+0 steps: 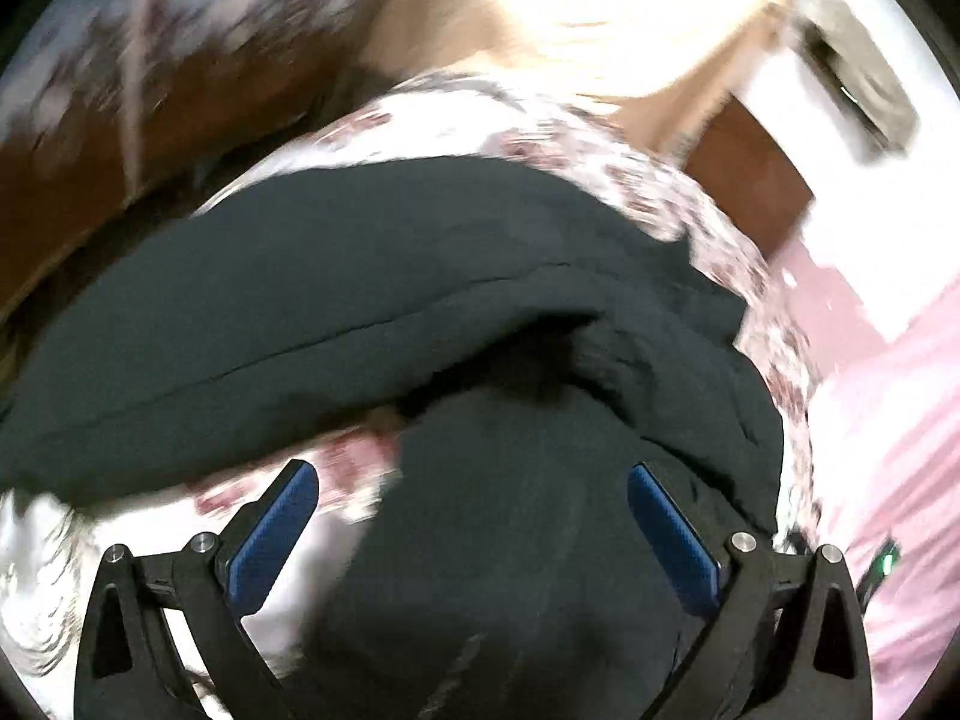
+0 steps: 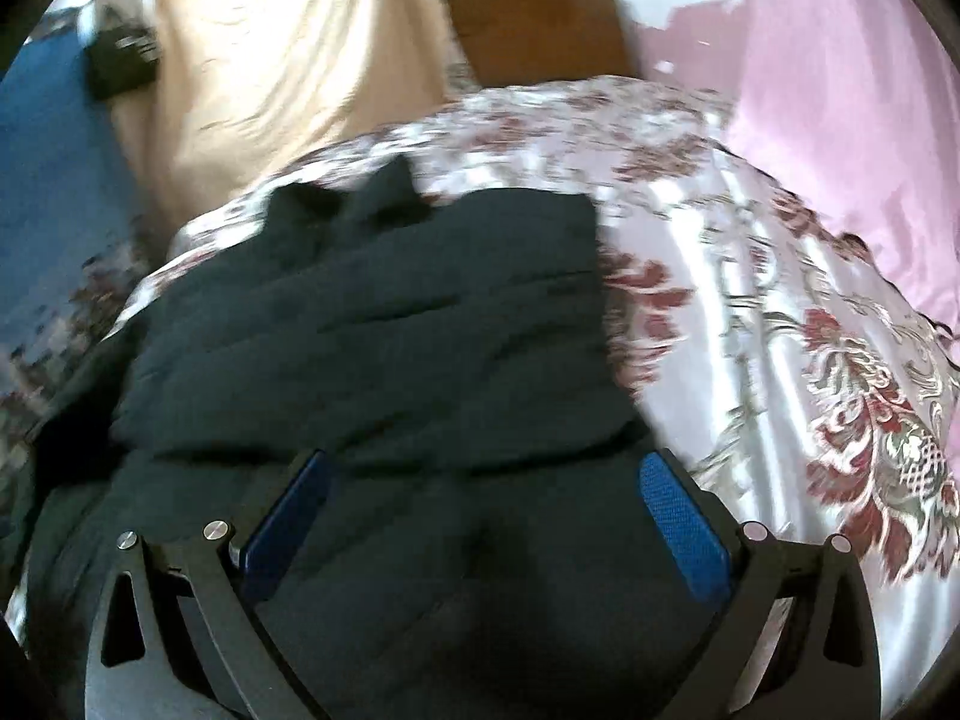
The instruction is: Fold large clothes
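Observation:
A large dark garment (image 1: 372,276) lies on a white bedspread with a red flower pattern (image 1: 600,168). In the left wrist view it is folded over on itself, with a thick rounded fold across the middle. My left gripper (image 1: 474,474) is open above it, blue pads (image 1: 273,534) wide apart, nothing pinched. In the right wrist view the same dark garment (image 2: 384,336) lies in a bunched, roughly rectangular heap on the flowered bedspread (image 2: 780,324). My right gripper (image 2: 483,465) hangs open over its near edge with only loose cloth below the blue pads (image 2: 684,522).
A beige cloth (image 2: 288,72) and a brown wooden headboard (image 2: 540,30) stand beyond the bed. Pink fabric (image 2: 840,78) lies to the right, a blue surface (image 2: 48,168) with a small dark object (image 2: 120,66) to the left. Both views are motion-blurred.

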A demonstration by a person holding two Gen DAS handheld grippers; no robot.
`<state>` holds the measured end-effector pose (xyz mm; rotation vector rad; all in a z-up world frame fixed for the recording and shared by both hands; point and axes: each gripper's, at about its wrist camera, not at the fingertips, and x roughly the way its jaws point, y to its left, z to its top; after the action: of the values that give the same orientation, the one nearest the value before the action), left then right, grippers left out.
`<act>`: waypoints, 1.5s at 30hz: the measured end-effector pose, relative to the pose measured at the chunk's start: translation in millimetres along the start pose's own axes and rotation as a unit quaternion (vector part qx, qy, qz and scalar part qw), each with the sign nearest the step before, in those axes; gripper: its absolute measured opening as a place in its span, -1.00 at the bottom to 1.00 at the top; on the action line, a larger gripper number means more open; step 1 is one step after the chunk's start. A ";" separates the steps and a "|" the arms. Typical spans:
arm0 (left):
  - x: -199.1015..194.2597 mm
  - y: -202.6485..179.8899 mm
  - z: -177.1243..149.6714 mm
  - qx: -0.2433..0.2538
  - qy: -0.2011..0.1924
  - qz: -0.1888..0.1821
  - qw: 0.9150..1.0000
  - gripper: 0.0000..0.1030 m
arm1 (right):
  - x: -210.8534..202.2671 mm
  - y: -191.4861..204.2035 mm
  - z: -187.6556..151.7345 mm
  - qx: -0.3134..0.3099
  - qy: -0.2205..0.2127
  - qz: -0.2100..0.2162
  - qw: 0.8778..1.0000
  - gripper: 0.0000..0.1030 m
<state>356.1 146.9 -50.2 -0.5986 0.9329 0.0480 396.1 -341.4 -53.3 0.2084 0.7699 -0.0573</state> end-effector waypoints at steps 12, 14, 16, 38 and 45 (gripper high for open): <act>-20.5 110.3 -5.3 -0.174 -0.011 -0.052 0.983 1.00 | 22.4 146.3 -10.5 -0.134 0.030 0.058 0.989 0.97; -15.0 132.8 -8.1 -0.221 -0.014 -0.066 0.973 1.00 | 28.7 163.0 -9.0 -0.129 0.025 0.055 0.990 0.97; -11.4 145.0 -8.8 -0.247 -0.020 -0.083 0.965 1.00 | 37.6 177.6 -4.9 -0.123 0.018 0.058 0.990 0.97; 11.9 141.9 -5.1 -0.343 -0.092 0.008 0.935 0.43 | 121.9 237.8 2.4 -0.142 -0.007 -0.007 0.990 0.97; 8.2 151.2 0.3 -0.362 -0.119 -0.001 0.924 -0.74 | 120.3 238.0 -0.9 -0.149 -0.014 -0.013 0.989 0.97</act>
<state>317.4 271.9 -126.3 -1.2494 0.6578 0.4707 512.1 -105.5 -98.2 -0.0867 0.7425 0.0309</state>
